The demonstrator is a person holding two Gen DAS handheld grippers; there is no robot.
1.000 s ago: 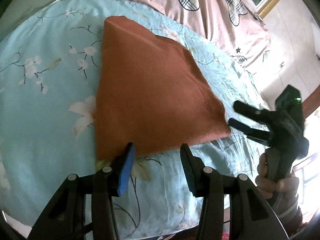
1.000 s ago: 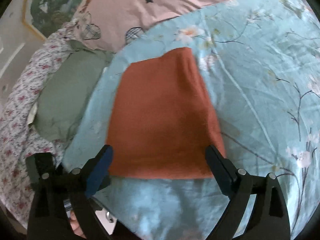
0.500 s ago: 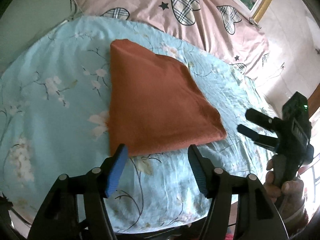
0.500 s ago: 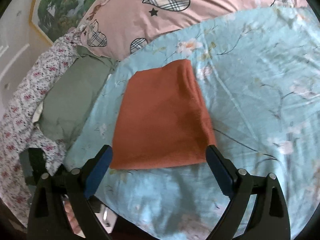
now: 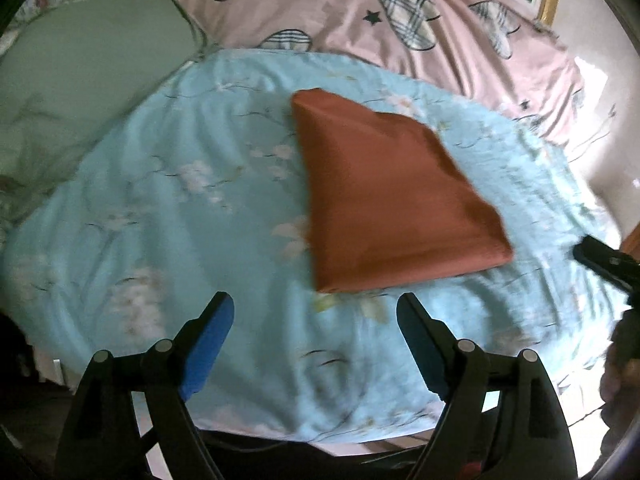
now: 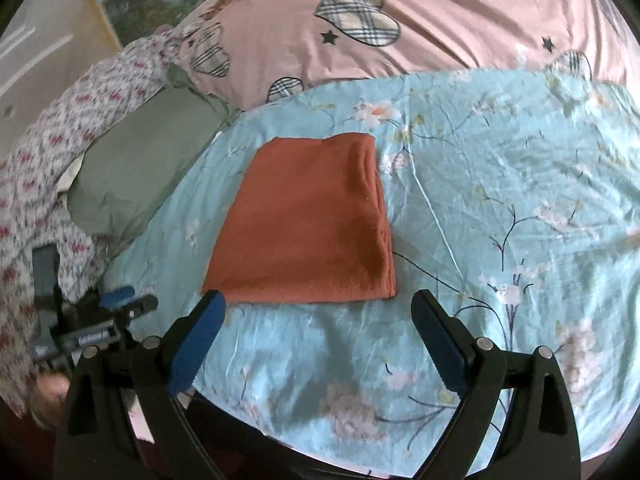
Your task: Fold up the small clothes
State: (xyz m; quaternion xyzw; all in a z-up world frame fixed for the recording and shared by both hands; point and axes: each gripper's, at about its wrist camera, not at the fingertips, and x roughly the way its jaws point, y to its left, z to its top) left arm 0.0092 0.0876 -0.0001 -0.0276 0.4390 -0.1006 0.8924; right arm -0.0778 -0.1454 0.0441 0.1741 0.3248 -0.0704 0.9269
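2 black grippers with blue pads are over a light blue bedsheet with a flower print (image 5: 168, 208), and both hold nothing. The left gripper (image 5: 316, 320) is at the bottom of the left wrist view; its jaws have just been opening and now stand wide apart, with only the sheet between them. The right gripper (image 6: 318, 314) is at the bottom of the right wrist view, and its jaws are also spread wide and empty. The folded rust-orange cloth (image 5: 392, 200) lies flat on the blue sheet, at the centre right of the left wrist view, with 1 corner pointing to the top of the frame and its near edge just above the fingertips, not touching them. In the right wrist view the same cloth (image 6: 312, 224) is in the centre, and its lower edge runs just above the 2 fingertips. A pink quilt with checked hearts and black stars (image 6: 420, 40) fills the upper part of that frame, and a grey-green pillow (image 6: 148, 168) is at the left, beside a white fabric with small red flowers (image 6: 60, 120). At the right edge of the left wrist view, 1 dark finger of the right gripper is seen, blurred, with part of the person's hand (image 5: 620, 376) below it. The left gripper appears again, small, at the lower left of the right wrist view.
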